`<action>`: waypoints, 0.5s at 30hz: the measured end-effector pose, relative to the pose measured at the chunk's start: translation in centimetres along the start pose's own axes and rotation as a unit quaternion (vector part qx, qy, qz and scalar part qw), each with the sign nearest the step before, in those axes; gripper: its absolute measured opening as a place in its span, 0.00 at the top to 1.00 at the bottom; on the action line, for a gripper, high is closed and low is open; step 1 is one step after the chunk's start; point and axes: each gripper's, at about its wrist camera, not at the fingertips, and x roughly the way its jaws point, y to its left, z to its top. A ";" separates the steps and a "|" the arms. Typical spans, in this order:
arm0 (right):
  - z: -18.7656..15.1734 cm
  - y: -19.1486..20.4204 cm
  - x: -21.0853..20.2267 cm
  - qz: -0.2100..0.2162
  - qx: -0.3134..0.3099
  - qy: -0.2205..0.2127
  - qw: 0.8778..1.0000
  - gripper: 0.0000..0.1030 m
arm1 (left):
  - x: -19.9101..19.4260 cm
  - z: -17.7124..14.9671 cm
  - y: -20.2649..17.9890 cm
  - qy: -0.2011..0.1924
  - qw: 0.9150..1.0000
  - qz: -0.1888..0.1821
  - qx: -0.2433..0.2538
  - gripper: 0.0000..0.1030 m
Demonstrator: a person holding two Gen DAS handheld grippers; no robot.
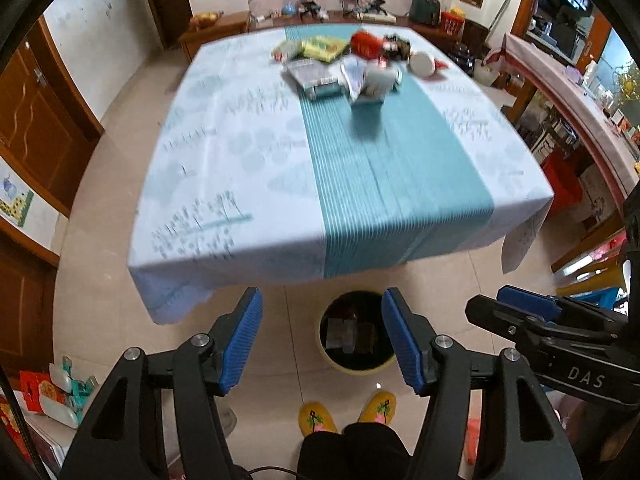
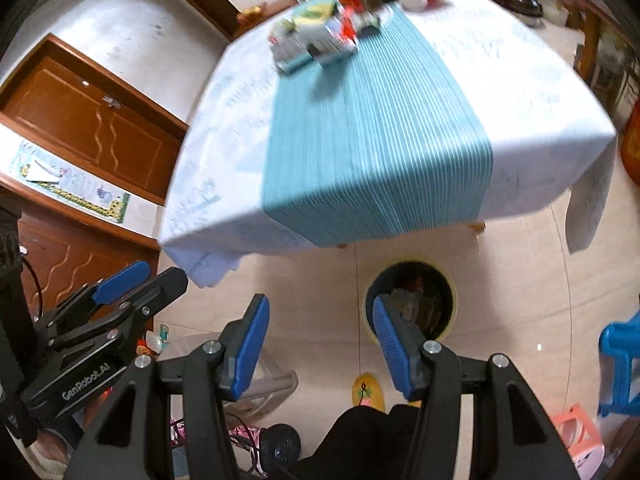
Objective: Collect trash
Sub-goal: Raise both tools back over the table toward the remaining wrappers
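- left wrist view looks down past the left claw (image 1: 322, 344), whose two blue pads stand wide apart with nothing between them.
- below that gap, on the tiled floor, stands a round bin (image 1: 356, 336) with a pale yellow rim; some wrappers lie inside it, too dark to name.
- the bin is just beside the near edge of the surface (image 1: 224, 168), which is covered by a white printed cloth with a teal striped runner (image 1: 384, 184) along its middle.
- the trash pile (image 1: 352, 64) lies at the far end of the runner, well apart from the bin: a red can, a yellow-green packet, a white cup on its side and some small boxes, all blurred.
- the right claw (image 1: 520, 304) shows from the side, to the right of the bin; from this view i cannot tell how wide it is.
- two yellow slippers (image 1: 348, 412) are on the floor, on the near side of the bin.
- right wrist view shows the right claw (image 2: 320, 344) also wide and holding nothing, with its right pad in front of the bin (image 2: 432, 280).
- the left claw (image 2: 120, 280) is seen to the left of the bin, its blue pad on top.
- the trash pile (image 2: 340, 20) is again at the far end of the runner (image 2: 360, 140).
- a blue plastic chair (image 2: 620, 364) and a pink stool (image 2: 580, 436) are to the right of the bin.
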 end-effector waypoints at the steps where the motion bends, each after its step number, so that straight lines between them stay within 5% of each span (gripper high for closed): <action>1: 0.2 0.2 -0.4 0.002 -0.002 -0.004 1.000 0.47 | -0.9 0.3 -0.1 -0.006 1.000 0.003 -0.001 0.41; 15: 6.4 0.8 -6.1 0.042 -0.033 -0.043 0.998 0.48 | -6.6 5.5 0.3 -0.080 0.995 0.014 -0.055 0.35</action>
